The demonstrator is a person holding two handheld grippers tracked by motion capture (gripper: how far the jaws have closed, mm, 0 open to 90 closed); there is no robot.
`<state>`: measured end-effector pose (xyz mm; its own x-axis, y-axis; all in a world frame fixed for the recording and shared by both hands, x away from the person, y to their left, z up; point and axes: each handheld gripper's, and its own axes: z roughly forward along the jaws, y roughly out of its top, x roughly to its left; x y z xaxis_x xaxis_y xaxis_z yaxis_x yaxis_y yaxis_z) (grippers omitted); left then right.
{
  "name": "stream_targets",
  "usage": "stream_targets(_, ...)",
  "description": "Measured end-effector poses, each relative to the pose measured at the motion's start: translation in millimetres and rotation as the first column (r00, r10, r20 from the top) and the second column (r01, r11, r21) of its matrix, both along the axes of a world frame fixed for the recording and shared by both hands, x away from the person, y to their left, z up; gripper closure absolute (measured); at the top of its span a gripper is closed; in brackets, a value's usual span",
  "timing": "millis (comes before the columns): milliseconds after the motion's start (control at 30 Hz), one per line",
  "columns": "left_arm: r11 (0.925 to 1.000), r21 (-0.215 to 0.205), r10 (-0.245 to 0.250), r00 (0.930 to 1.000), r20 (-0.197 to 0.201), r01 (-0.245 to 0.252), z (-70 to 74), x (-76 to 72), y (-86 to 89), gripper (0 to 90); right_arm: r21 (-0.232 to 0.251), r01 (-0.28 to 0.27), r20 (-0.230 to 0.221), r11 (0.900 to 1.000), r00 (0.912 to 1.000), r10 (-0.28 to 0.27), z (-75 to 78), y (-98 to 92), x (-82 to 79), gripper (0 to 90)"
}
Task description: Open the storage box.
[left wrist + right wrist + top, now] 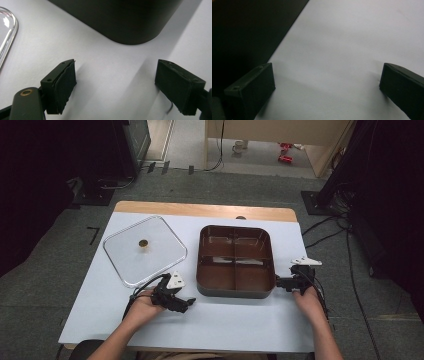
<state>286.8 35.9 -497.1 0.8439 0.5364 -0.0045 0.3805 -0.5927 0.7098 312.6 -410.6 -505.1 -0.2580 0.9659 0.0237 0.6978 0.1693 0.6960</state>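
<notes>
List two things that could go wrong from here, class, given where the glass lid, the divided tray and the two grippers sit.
1. The glass lid lies near the table's left edge; a clumsy grab could push it off.
2. The left gripper and the right gripper are open beside the divided tray; closing too early may shove the tray rather than grip it.

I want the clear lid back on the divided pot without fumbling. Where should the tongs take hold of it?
Probably the small brass knob at the middle of the glass lid, from straight above. The lid lies flat on the table, so its thin rim gives little purchase; the knob stands up.
</notes>
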Motion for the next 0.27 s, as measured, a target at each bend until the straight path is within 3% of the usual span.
stream_targets(267,0.9999,-0.012,0.012,0.9997,0.020,-0.012,-2.2,-2.4,0.7,14.3,0.000,0.000,0.000,1.000,1.0000,0.000,0.0,0.0,0.0,0.0)
